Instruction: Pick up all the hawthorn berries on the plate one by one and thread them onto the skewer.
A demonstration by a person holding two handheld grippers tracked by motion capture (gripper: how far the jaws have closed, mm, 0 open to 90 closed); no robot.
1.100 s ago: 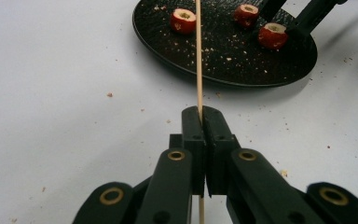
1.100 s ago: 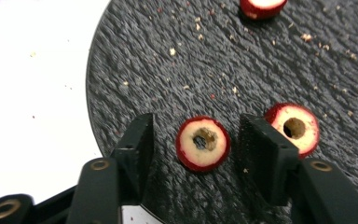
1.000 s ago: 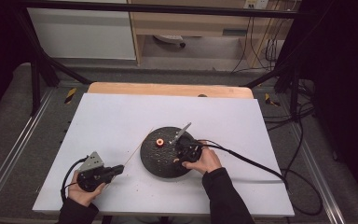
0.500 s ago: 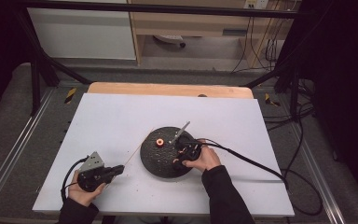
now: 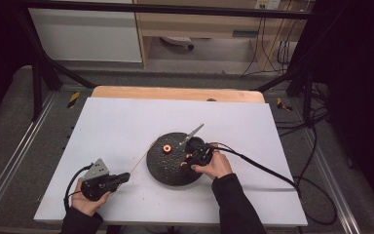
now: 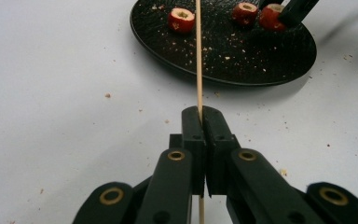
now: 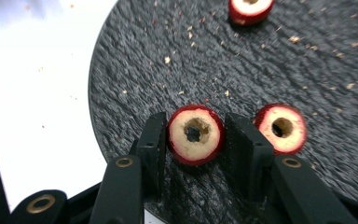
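The right gripper [image 7: 193, 135] has just been closing its jaws and now clamps a cored red fruit piece with a pale cut face [image 7: 195, 134], which sits on the round black speckled plate [image 5: 165, 173] near its right side. The left gripper [image 6: 200, 114] is clenched on a thin wooden skewer [image 6: 198, 56], low over the white table [image 5: 126, 122], the stick running toward the plate's left rim. The risks look plain: the fruit is small and round, so a squeeze off its middle could pop it out sideways, and too hard a squeeze could split the ring around its hole. A second cored piece [image 7: 280, 128] sits just beside the right jaw, easily knocked on the lift. And the skewer, held near its end, may waver and miss the bore when the two meet.
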